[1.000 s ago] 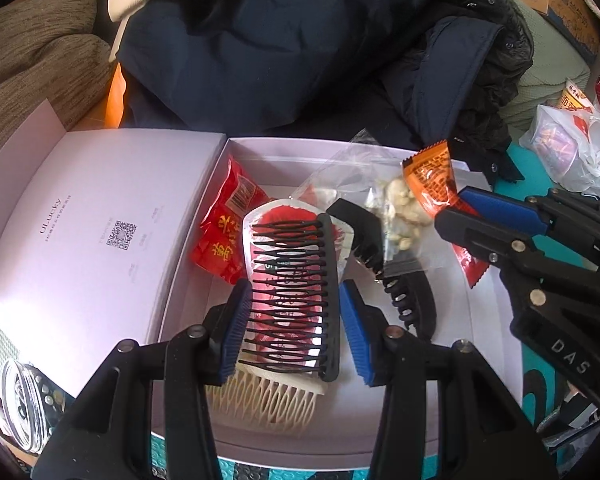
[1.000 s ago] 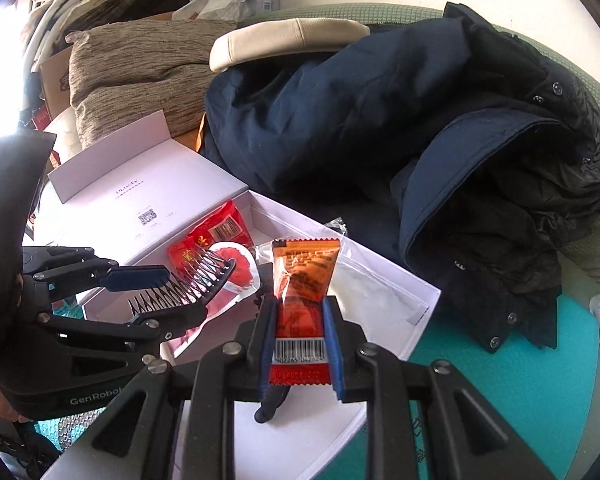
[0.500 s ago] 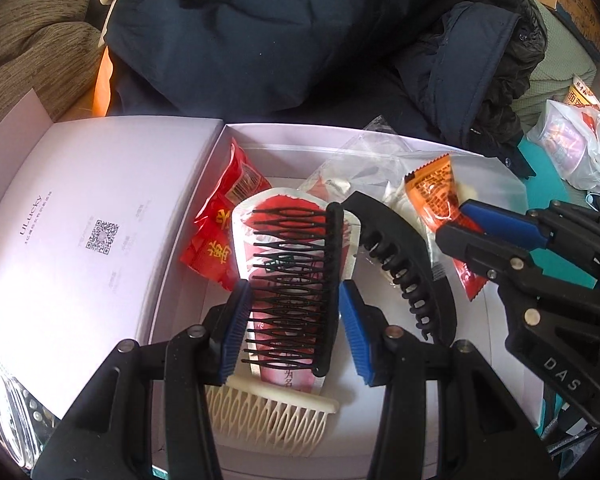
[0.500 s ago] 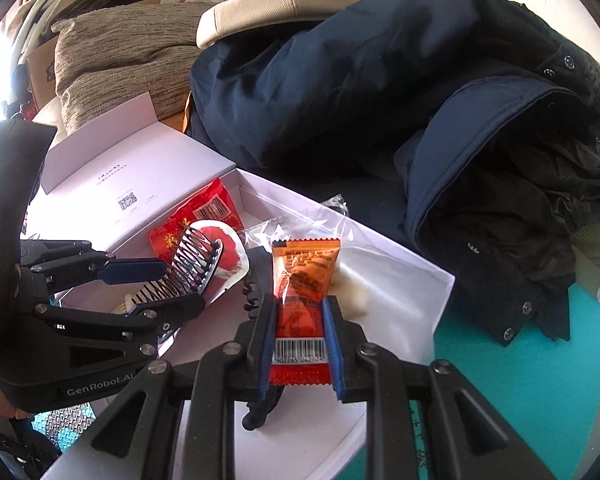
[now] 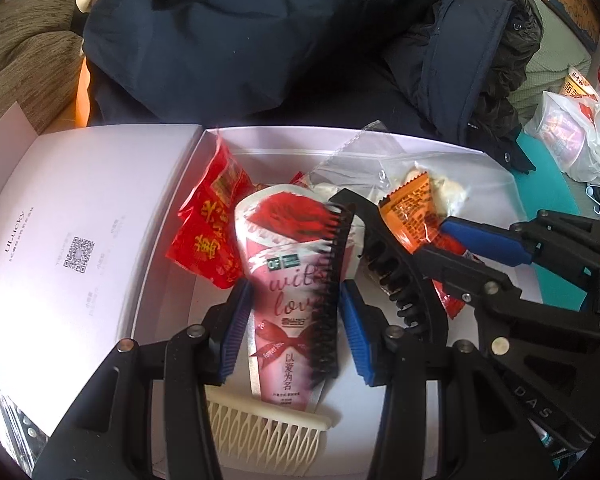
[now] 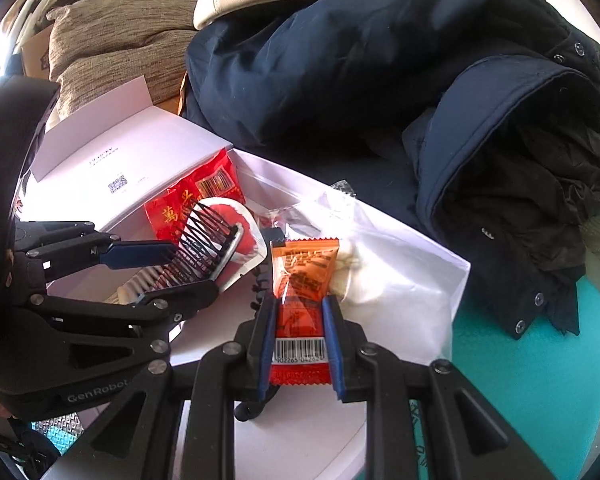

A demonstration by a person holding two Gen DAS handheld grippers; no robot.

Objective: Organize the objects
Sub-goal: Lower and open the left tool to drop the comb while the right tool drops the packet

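Over the white box point(image 5: 380, 144), a black comb point(image 5: 332, 292) is held between the left gripper's point(image 5: 296, 328) parted jaws, its long axis running toward the box's far edge, teeth leftward. An orange snack packet point(image 6: 304, 280) is clamped lengthwise by the right gripper point(image 6: 300, 344), pointing toward the far edge.

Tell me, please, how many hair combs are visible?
2: a black comb between the left tool's fingers, and a cream comb lying beneath it in the white box. Others may be hidden.

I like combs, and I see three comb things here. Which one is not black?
The cream comb, lying in the white box nearest the camera. The black comb sits between the left gripper's fingers; the black hair clip lies beside it.
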